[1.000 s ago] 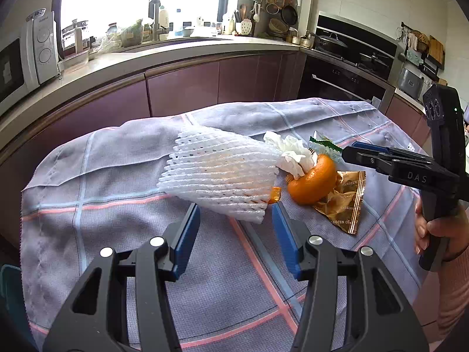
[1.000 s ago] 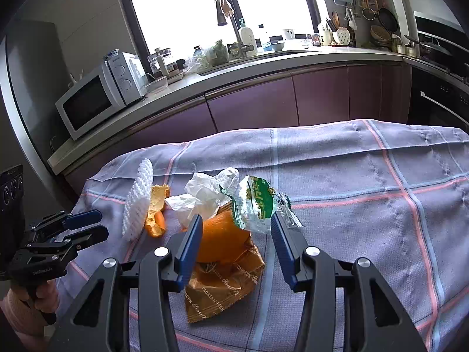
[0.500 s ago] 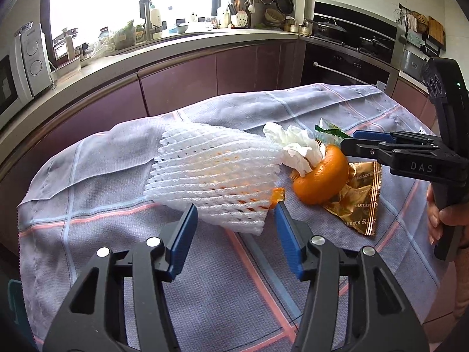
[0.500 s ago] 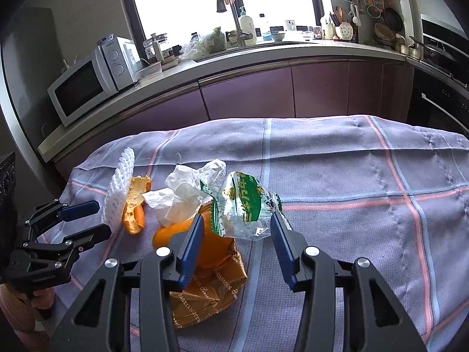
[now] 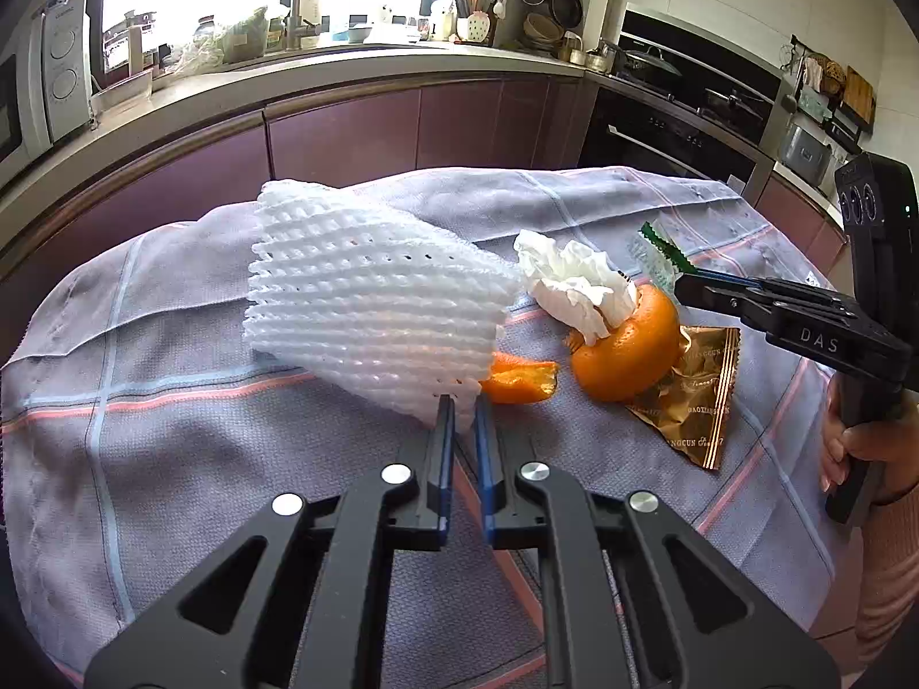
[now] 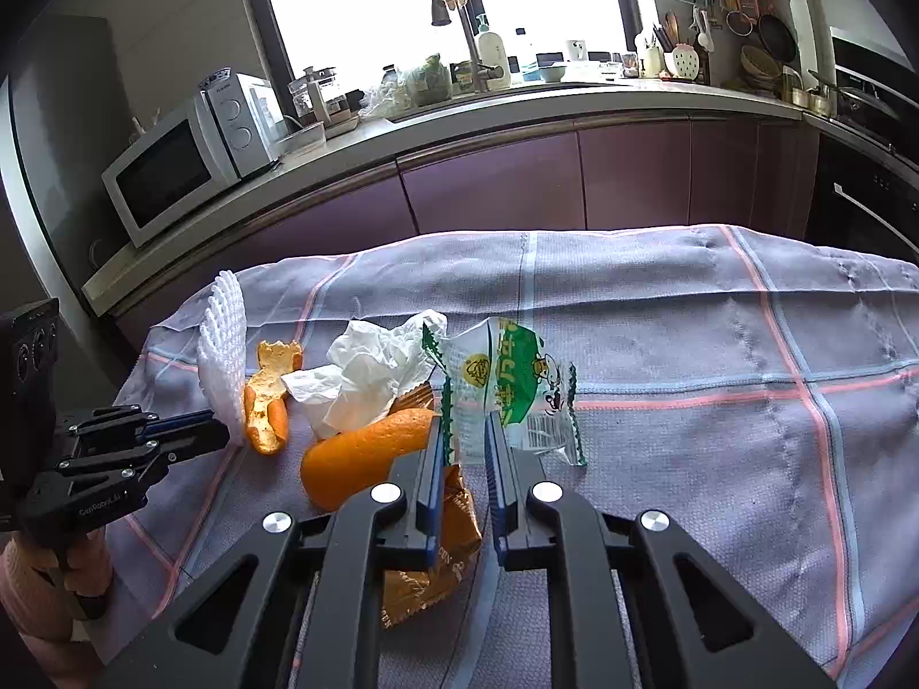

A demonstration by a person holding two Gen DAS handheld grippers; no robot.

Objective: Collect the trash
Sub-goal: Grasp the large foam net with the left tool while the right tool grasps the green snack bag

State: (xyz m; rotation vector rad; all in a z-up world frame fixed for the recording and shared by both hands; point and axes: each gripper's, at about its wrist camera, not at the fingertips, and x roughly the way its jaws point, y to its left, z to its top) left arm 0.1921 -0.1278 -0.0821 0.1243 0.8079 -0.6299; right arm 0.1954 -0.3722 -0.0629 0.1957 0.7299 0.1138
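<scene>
My left gripper (image 5: pixel 462 402) is shut on the near corner of a white foam fruit net (image 5: pixel 367 301) and lifts it off the cloth. The net also shows in the right wrist view (image 6: pixel 224 367). My right gripper (image 6: pixel 465 425) is shut on a green and white snack wrapper (image 6: pixel 505 384), held above the cloth. Under them lie a big orange peel (image 5: pixel 629 353), a small peel strip (image 5: pixel 517 382), a crumpled white tissue (image 5: pixel 574 284) and a gold foil wrapper (image 5: pixel 689 396).
The table is covered by a grey checked cloth (image 6: pixel 718 356). Behind it run purple kitchen cabinets (image 6: pixel 517 184) and a worktop with a microwave (image 6: pixel 172 172). An oven (image 5: pixel 660 126) stands at the right.
Both grippers have closed: the left on the foam net, the right on the snack wrapper. The net's near corner has lifted, showing the small peel strip beneath.
</scene>
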